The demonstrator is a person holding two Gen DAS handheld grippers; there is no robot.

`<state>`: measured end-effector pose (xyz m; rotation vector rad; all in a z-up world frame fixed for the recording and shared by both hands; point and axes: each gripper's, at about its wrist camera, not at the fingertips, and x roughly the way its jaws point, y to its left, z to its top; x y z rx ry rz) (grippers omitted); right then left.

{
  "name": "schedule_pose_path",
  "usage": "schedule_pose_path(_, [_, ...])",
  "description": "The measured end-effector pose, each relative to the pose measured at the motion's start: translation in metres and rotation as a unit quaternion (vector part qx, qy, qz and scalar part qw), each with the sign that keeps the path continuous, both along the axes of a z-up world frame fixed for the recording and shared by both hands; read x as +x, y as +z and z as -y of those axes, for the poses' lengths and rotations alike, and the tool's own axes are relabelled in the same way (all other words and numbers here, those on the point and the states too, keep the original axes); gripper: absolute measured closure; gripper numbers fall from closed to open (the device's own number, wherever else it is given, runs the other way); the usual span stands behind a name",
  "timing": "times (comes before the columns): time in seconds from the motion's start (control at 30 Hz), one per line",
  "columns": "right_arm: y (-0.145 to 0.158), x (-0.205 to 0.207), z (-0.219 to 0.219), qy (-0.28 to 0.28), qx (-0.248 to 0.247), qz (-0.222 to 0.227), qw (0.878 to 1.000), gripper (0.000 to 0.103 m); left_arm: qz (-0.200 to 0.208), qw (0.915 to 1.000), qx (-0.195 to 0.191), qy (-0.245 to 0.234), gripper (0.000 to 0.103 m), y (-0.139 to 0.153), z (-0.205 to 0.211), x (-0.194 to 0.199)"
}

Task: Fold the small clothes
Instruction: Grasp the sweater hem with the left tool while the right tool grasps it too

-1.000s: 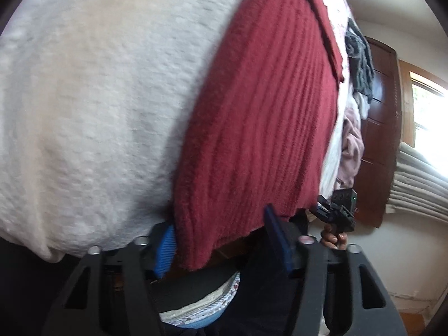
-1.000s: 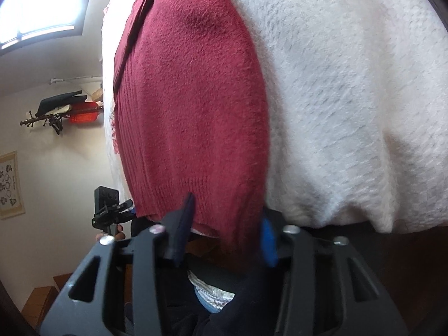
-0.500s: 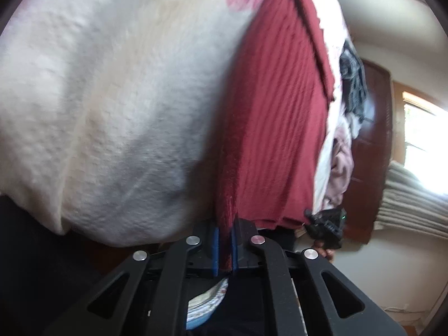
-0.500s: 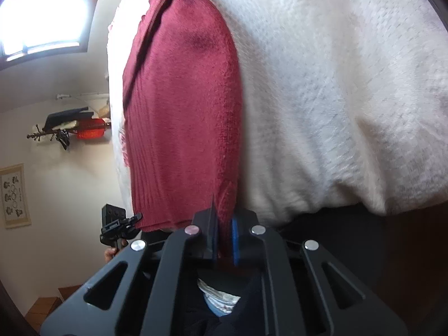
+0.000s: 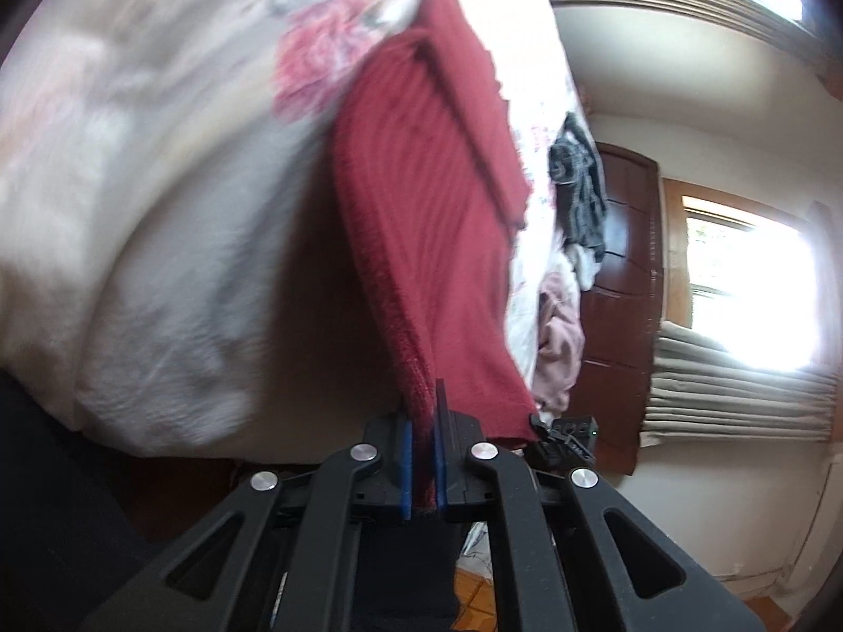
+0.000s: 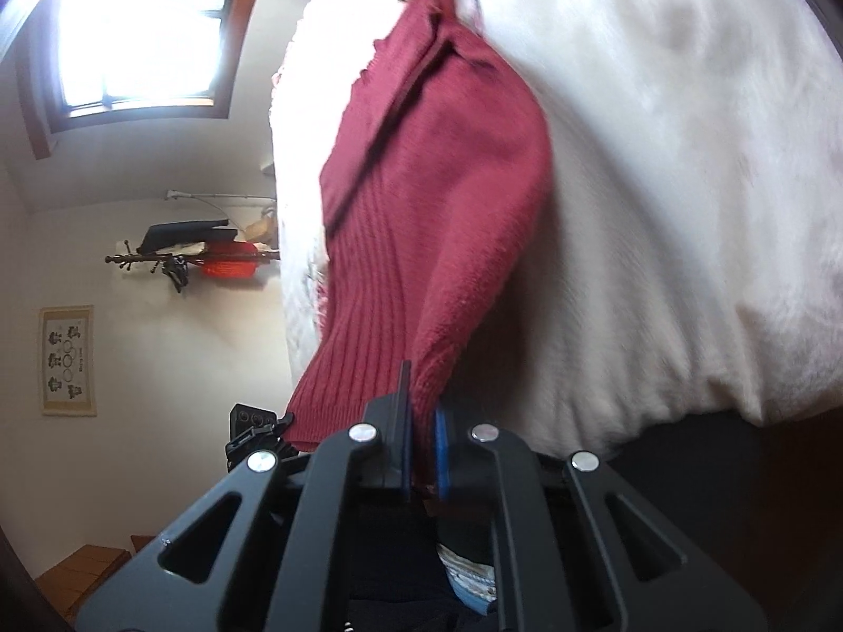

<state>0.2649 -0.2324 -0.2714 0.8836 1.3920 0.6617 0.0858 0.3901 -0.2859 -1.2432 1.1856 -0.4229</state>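
1. Left gripper (image 5: 421, 421) is clenched tight on the near hem corner of the red knit garment (image 5: 437, 221), blue pads pressed flat against the cloth.
2. Right gripper (image 6: 419, 411) is clamped on the other near corner of the same red knit garment (image 6: 437, 200), hem bunched between its pads.
3. The garment's near edge is lifted off the bed, hanging between the two tools; its far part lies on the white bedspread (image 5: 158, 210), with a folded band across the far end.
4. In the left view, shadow shows under the raised cloth, so there is a gap between it and the cover near the bed's edge.
5. The bedspread (image 6: 685, 210) is pale and fluffy with a pink flower print; blurred on the left side.
6. A heap of other clothes (image 5: 574, 200) sits on the bed to the right of the garment, well apart from the tools.
7. Room: dark wooden door (image 5: 621, 289) and a bright window (image 5: 753, 284) with a gathered blind on the right; on the left a window (image 6: 142, 26), a wall rack (image 6: 195, 258) and a framed picture (image 6: 68, 361).
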Motion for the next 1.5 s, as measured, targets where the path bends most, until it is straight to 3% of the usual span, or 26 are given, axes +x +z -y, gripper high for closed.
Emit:
schedule_pose_path(0.27, [0.031,0.040,-0.012,-0.003,0.014,0.028,1.000,0.098,0.019,0.9998,0.000,0.009,0.098,0.027,-0.013,0.043])
schedule_pose_path(0.5, [0.035,0.090,-0.023,-0.013,0.009,0.029,0.999,0.098,0.014,0.9996,-0.008,0.025,0.098,0.026,-0.030,0.090])
schedule_pose_path(0.73, [0.014,0.155,-0.033,-0.030,-0.009,0.008,0.999,0.098,-0.020,0.9988,-0.003,0.044,0.098,-0.002,-0.050,0.158])
schedule_pose_path(1.0, [-0.036,0.226,-0.052,-0.032,-0.046,-0.028,0.998,0.098,-0.068,0.9963,0.018,0.049,0.098,-0.053,-0.058,0.231])
schedule_pose_path(1.1, [-0.051,0.243,-0.056,-0.030,-0.054,-0.039,0.997,0.093,-0.076,0.9956,0.024,0.048,0.097,-0.067,-0.059,0.248])
schedule_pose_path(1.27, [-0.063,0.255,-0.047,-0.038,-0.052,-0.052,0.997,0.085,-0.052,0.9970,0.023,0.052,0.081,-0.067,-0.066,0.256])
schedule_pose_path(1.37, [-0.059,0.254,-0.036,-0.049,-0.045,-0.044,0.997,0.070,-0.020,0.9972,0.048,0.054,0.064,-0.053,-0.071,0.253])
schedule_pose_path(1.5, [-0.043,0.252,-0.032,-0.035,-0.085,-0.005,0.996,0.069,0.014,0.9933,0.112,0.023,0.061,-0.035,-0.069,0.248])
